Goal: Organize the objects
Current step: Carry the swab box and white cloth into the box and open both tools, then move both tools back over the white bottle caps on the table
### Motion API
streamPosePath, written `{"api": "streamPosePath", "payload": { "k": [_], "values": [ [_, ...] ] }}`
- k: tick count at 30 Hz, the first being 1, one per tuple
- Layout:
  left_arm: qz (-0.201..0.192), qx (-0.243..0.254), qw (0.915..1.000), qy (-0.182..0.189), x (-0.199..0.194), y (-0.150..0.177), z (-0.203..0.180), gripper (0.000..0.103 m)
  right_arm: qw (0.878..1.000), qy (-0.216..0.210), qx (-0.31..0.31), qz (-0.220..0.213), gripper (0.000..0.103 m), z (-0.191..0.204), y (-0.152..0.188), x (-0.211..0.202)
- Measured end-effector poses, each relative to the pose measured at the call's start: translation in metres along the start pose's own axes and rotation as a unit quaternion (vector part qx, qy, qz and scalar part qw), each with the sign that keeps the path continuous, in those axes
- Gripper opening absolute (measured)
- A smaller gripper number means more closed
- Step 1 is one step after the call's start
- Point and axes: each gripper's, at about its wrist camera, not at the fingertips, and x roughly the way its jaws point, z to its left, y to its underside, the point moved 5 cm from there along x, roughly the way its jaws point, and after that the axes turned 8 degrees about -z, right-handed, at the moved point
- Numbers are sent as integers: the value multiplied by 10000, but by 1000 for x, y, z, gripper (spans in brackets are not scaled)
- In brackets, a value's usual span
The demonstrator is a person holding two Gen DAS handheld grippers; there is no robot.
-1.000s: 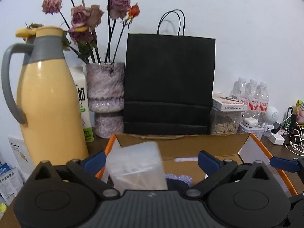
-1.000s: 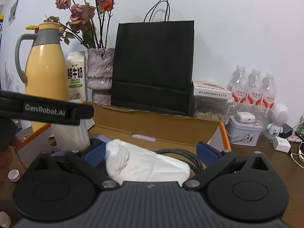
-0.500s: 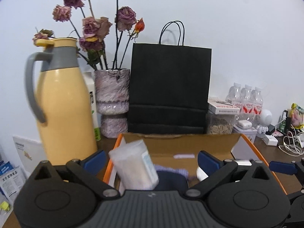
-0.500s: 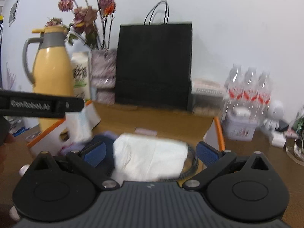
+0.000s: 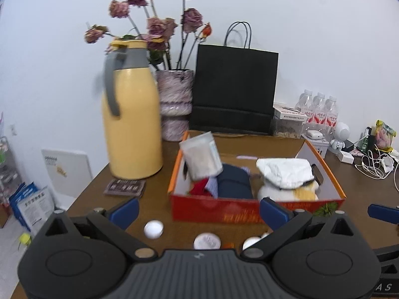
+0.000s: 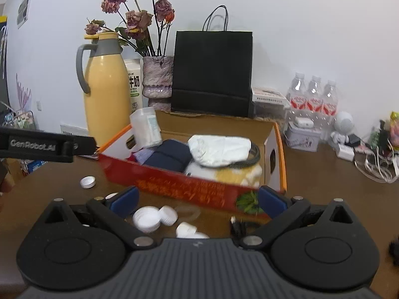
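On a brown table (image 5: 154, 184), left to right: yellow thermos (image 5: 131, 124), then red cardboard box (image 5: 214, 209) holding a tilted clear plastic jar (image 5: 200, 155), dark folded cloth (image 5: 233, 183) and white bundle (image 5: 284, 173). Left gripper (image 5: 199, 209) and right gripper (image 6: 197, 199) both spread wide, empty, before scattered white caps (image 6: 147, 219).
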Motion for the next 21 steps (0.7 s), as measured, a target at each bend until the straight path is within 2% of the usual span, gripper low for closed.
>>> {"api": "streamPosePath", "payload": {
  "k": [9,21],
  "values": [
    [75,-26,9999,-123,-56,14,16,103,9992,258,-119,289,103,19,26,-39],
    [254,-1,9995,-192,-92,39,30,103,9978,499,-30,433,103,26,44,-79]
  ]
}}
